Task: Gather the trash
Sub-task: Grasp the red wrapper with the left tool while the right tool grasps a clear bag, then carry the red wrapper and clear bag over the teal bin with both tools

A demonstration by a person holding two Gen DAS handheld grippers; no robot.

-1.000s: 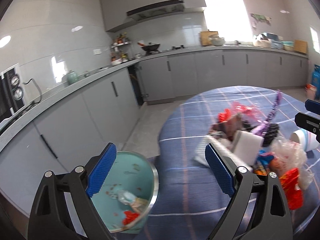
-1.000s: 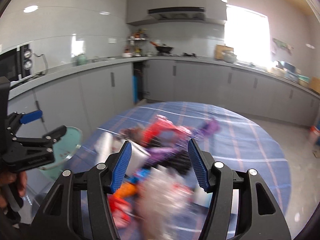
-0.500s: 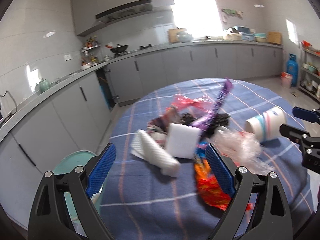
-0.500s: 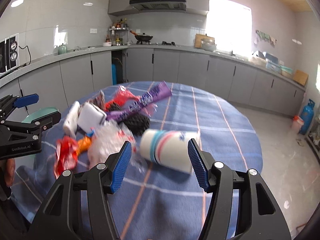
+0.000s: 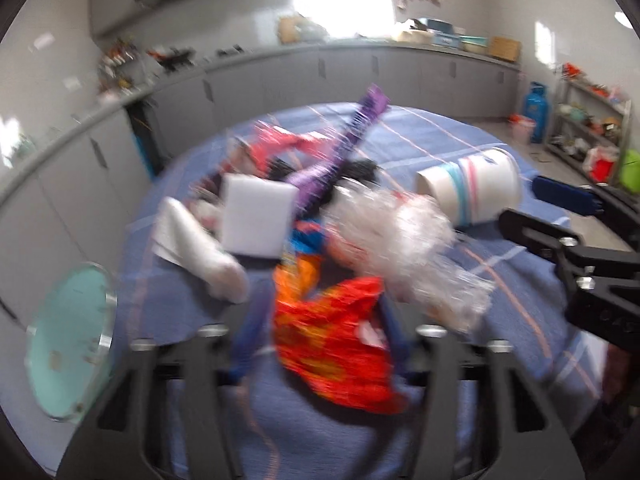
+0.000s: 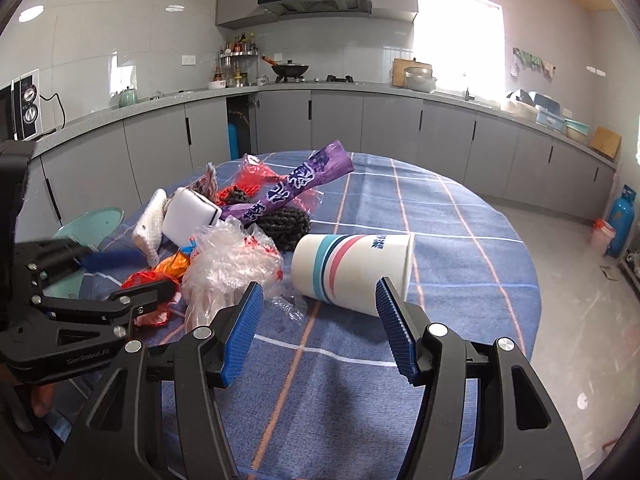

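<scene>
- Red-and-orange crinkled wrapper [image 5: 336, 344] lies at the near edge of the trash pile, and your left gripper [image 5: 320, 344] has it between its blue pads; the jaws have just been closing on it. The left view is blurred, so you cannot tell whether the pads already press the foil.
- Your right gripper [image 6: 316, 328] hangs with its jaws released and nothing in them, just in front of the paper cup [image 6: 352, 272].
- That white cup, banded in teal and pink, lies on its side on the blue checked tabletop [image 6: 460, 240], mouth turned to the right.
- Clear crumpled plastic [image 6: 228, 268] sits just left of the cup, touching the red wrapper's side.
- Behind the plastic rests a dark knitted-looking bundle [image 6: 286, 220], with a long purple wrapper [image 6: 296, 184] propped tilted over it.
- A white sponge block [image 6: 190, 220] and a white folded cloth [image 6: 150, 220] lie at the pile's left, side by side.
- Red cellophane [image 6: 256, 176] shows at the back of the heap.
- A pale green bin [image 5: 68, 344] stands off the tabletop's left edge, near your left gripper.
</scene>
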